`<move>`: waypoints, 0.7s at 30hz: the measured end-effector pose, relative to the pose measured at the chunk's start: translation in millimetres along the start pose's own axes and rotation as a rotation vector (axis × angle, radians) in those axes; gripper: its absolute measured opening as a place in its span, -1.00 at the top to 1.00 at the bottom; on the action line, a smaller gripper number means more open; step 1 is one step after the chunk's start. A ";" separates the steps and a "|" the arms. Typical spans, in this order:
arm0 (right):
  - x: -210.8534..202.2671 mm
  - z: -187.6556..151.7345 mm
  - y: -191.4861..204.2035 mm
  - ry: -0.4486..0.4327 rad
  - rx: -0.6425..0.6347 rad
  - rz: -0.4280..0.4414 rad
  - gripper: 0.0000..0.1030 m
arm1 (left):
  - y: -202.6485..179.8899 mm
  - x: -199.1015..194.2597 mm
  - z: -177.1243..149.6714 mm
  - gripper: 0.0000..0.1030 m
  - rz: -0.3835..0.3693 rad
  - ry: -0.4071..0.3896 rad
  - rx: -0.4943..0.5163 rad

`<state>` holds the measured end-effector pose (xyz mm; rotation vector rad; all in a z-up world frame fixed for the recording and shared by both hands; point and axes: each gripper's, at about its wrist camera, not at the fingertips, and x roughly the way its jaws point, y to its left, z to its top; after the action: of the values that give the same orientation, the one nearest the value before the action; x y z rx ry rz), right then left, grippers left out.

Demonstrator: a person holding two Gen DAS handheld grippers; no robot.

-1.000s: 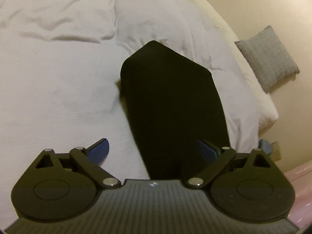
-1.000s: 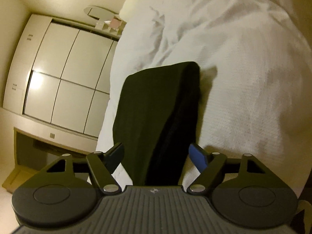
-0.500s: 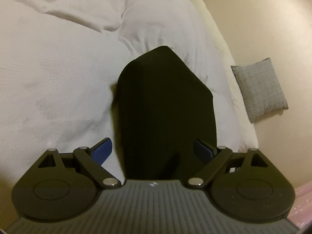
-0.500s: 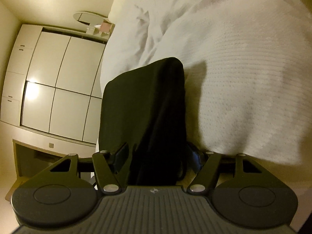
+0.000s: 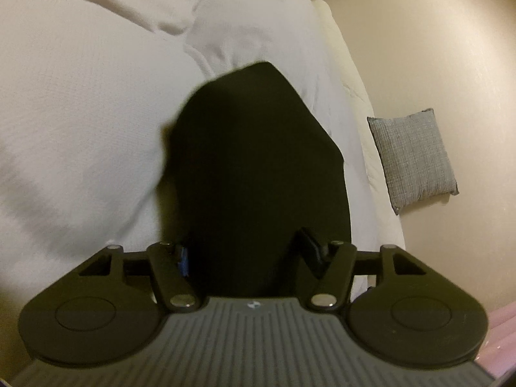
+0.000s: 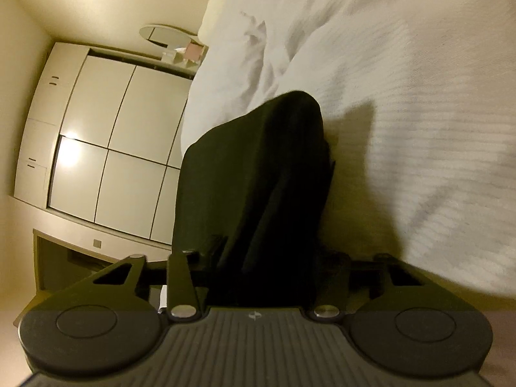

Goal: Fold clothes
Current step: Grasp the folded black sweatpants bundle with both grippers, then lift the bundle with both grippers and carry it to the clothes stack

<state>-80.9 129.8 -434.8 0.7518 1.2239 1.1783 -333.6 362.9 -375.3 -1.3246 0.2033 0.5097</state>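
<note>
A folded black garment (image 5: pixel 258 167) lies on the white bed cover (image 5: pixel 80 129) near the bed's edge. It also shows in the right wrist view (image 6: pixel 254 177). My left gripper (image 5: pixel 248 254) straddles the near end of the garment, its fingers partly closed around the cloth with a gap still showing. My right gripper (image 6: pixel 258 264) is at the garment's other near corner, its jaws drawn in against the dark cloth, which hides the fingertips.
A grey cushion (image 5: pixel 412 158) lies on the beige floor beside the bed. White cupboard doors (image 6: pixel 106 142) and a small round table (image 6: pixel 167 35) stand past the bed. Rumpled white bedding (image 6: pixel 403 96) fills the rest.
Both grippers have moved forward onto the garment's near end and closed in from wide open. The right jaws have closed onto the cloth; the left jaws have narrowed.
</note>
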 end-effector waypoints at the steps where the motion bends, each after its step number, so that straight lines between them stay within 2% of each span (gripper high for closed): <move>1: 6.8 1.3 -0.5 0.005 0.000 0.009 0.25 | -1.6 4.7 2.0 -0.04 0.003 0.004 0.006; 3: 18.7 4.7 -3.5 0.011 0.008 0.024 0.41 | -5.8 10.1 7.0 0.15 0.008 0.009 0.011; 5: 25.4 9.2 -1.7 0.012 0.013 0.032 0.48 | -11.7 7.9 12.2 0.41 0.004 0.014 0.003; 7: 25.6 12.4 7.3 0.008 -0.001 0.024 0.51 | -23.9 -1.9 17.3 0.50 0.005 0.012 0.018; 12: 18.7 17.3 61.0 0.036 -0.060 0.003 0.53 | -65.0 -40.8 33.7 0.53 -0.001 -0.001 -0.006; 15: 11.8 23.3 106.2 0.069 -0.085 0.000 0.53 | -92.6 -80.7 39.8 0.53 0.006 -0.038 -0.039; 18: 5.5 24.4 158.5 0.131 -0.110 0.009 0.53 | -120.0 -131.7 46.0 0.53 0.014 -0.104 -0.088; 21: 6.9 21.1 213.2 0.207 -0.125 0.036 0.53 | -144.7 -199.5 46.0 0.53 0.037 -0.198 -0.144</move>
<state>-117.9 197.9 -234.9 0.5713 1.2968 1.3753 -447.2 337.0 -153.3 -1.4025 0.0278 0.6937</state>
